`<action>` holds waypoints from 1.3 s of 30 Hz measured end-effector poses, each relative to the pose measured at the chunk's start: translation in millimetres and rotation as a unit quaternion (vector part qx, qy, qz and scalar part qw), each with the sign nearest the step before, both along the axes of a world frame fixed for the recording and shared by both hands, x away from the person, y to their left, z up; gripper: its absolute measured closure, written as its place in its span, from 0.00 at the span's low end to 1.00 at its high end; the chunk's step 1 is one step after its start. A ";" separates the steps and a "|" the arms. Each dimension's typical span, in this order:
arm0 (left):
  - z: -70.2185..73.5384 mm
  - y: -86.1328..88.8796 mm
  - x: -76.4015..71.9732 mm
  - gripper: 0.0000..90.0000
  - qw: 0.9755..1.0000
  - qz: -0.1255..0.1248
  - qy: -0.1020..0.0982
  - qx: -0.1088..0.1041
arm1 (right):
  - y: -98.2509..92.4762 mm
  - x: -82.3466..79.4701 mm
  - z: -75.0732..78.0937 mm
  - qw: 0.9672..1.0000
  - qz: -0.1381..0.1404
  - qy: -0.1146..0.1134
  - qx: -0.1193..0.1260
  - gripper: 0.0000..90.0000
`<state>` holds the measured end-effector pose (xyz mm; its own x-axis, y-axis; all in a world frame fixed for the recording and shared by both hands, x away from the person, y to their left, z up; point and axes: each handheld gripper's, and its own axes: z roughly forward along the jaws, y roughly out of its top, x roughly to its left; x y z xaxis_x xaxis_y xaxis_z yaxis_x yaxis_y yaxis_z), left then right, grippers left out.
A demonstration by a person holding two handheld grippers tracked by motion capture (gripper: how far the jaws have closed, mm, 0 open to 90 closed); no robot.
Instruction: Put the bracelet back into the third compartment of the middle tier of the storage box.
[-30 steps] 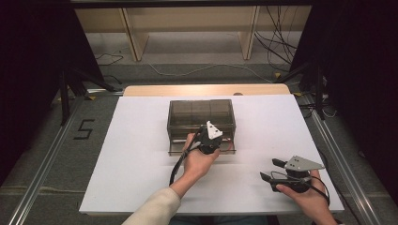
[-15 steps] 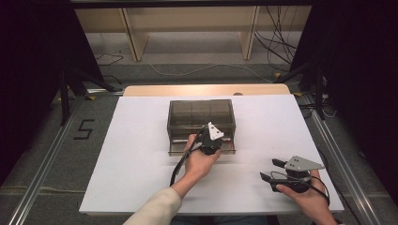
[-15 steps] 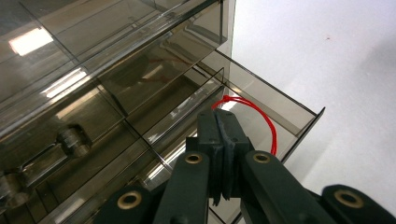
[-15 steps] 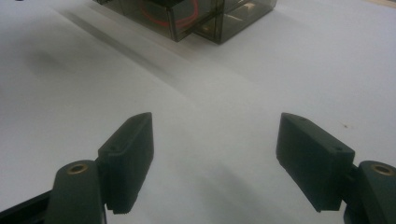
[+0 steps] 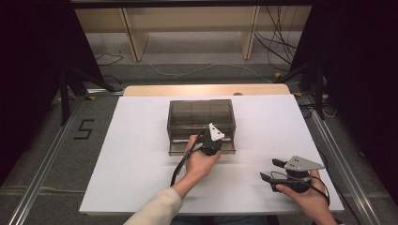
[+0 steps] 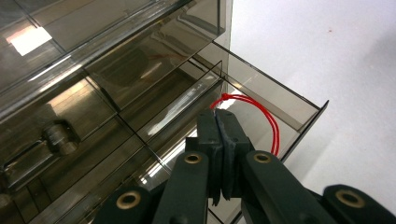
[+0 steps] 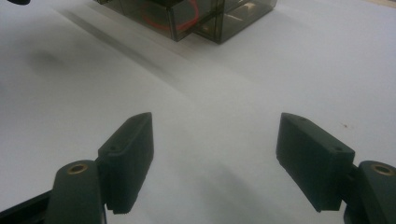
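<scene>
Item: smoky clear plastic drawer box [image 5: 201, 115], standing on the white tabletop [image 5: 136, 154] toward its far middle, just short of a bare wooden strip [image 5: 206, 89] at the table's back edge. One drawer [image 6: 275, 100] at the box's front lower right is pulled partway out. A thin red loop of cord [image 6: 261, 116] lies inside it (curled against the drawer's front corner, as the left gripper view shows). The neighbouring drawer, seen in the same view, carries a small round knob [image 6: 58, 135].

Item: left gripper [image 5: 210, 143], held in the left hand [image 5: 199, 161], positioned at the front of the box over the open drawer. Its jaws are pressed together, pads flat against each other; whether they pinch the drawer's edge or anything else cannot be told from the left gripper view. A black cable [image 5: 180, 164] trails back along the wrist.

Item: right gripper [image 5: 271, 169], held in the right hand [image 5: 305, 194] low over the near right part of the tabletop, well apart from the box. Jaws spread wide, nothing between them (bare white surface below).

Surroundings: grey floor [image 5: 51, 154] with a black "5" [image 5: 83, 129] marked left of the table, loose cables [image 5: 277, 42] beyond.
</scene>
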<state>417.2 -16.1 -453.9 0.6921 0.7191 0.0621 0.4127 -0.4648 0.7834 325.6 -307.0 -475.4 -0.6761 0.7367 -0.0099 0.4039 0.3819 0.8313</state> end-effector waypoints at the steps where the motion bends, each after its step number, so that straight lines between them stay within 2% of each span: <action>1: -0.3 0.0 0.1 0.99 1.000 0.000 0.000 0.000 | 0.0 0.0 0.0 1.000 0.000 0.000 0.000 0.31; 11: -1.9 0.1 0.9 0.98 1.000 -0.003 0.002 0.005 | 0.1 0.0 0.1 1.000 0.000 0.002 -0.002 0.31; 16: -2.4 0.2 1.3 0.96 1.000 -0.002 0.002 0.003 | 0.1 0.0 0.0 1.000 0.001 0.002 -0.002 0.31; 18: -1.2 0.9 0.8 0.93 1.000 -0.001 0.002 -0.005 | 0.1 0.0 -0.1 1.000 0.001 0.002 -0.002 0.31; 22: 6.2 5.2 -2.4 0.85 1.000 0.005 -0.007 -0.012 | -0.2 0.3 -0.3 1.000 0.001 -0.001 0.003 0.31; 27: 19.6 14.1 -8.5 0.74 1.000 0.002 -0.005 -0.029 | -0.3 0.3 -0.5 1.000 0.000 0.001 0.002 0.31; 32: 30.6 23.5 -18.3 0.57 0.999 -0.010 0.000 -0.047 | -0.3 0.6 -0.8 1.000 0.000 0.001 0.002 0.31; 34: 34.4 28.7 -22.6 0.48 0.998 -0.017 0.004 -0.063 | -0.3 0.6 -0.8 1.000 0.000 0.001 0.002 0.31; 36: 37.0 34.2 -26.8 0.40 0.997 -0.017 0.002 -0.070 | -0.1 0.7 -1.2 1.000 0.000 0.001 0.003 0.31; 39: 38.4 43.1 -35.0 0.31 0.997 -0.029 0.003 -0.071 | -0.5 0.6 -0.9 1.000 0.000 0.002 0.002 0.31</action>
<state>382.2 27.0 -415.5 0.7329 0.6791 -0.0415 0.3925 -0.3723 0.8410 326.2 -307.4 -476.3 -0.6758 0.7371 -0.0042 0.4069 0.3777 0.8317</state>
